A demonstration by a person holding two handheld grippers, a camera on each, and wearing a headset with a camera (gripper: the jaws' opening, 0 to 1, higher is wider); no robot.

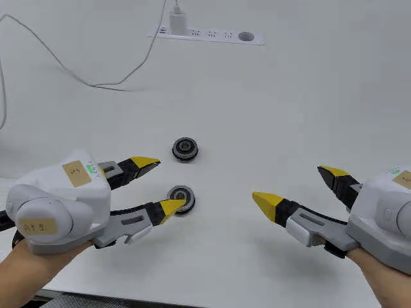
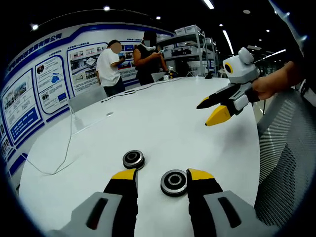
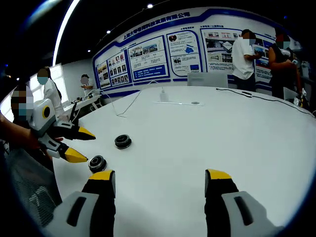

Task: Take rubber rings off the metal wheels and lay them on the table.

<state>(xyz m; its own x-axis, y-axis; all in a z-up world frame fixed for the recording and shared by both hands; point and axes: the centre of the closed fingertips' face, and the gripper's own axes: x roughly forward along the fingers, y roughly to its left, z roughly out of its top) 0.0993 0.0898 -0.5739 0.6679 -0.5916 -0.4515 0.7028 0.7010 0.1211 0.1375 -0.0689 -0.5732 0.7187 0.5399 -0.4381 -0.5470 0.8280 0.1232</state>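
Two metal wheels with black rubber rings lie flat on the white table [image 1: 270, 115]. The far wheel [image 1: 185, 149] [image 2: 134, 159] [image 3: 123, 141] sits apart from both grippers. The near wheel [image 1: 181, 198] [image 2: 174, 182] [image 3: 97, 163] lies just ahead of my left gripper [image 1: 164, 184] [image 2: 162, 174], close to its nearer yellow fingertip [image 1: 172, 206]. That gripper is open and holds nothing. My right gripper [image 1: 294, 185] [image 3: 160, 175] hovers open to the right of the wheels, with bare table between its jaws. It also appears in the left gripper view as the right gripper [image 2: 217, 108].
A white power strip [image 1: 209, 35] with a plugged charger [image 1: 177, 20] lies at the far edge, and its cable [image 1: 77, 77] trails left across the table. People [image 2: 111, 66] stand beyond the table. A mesh chair [image 2: 286, 148] is at the near side.
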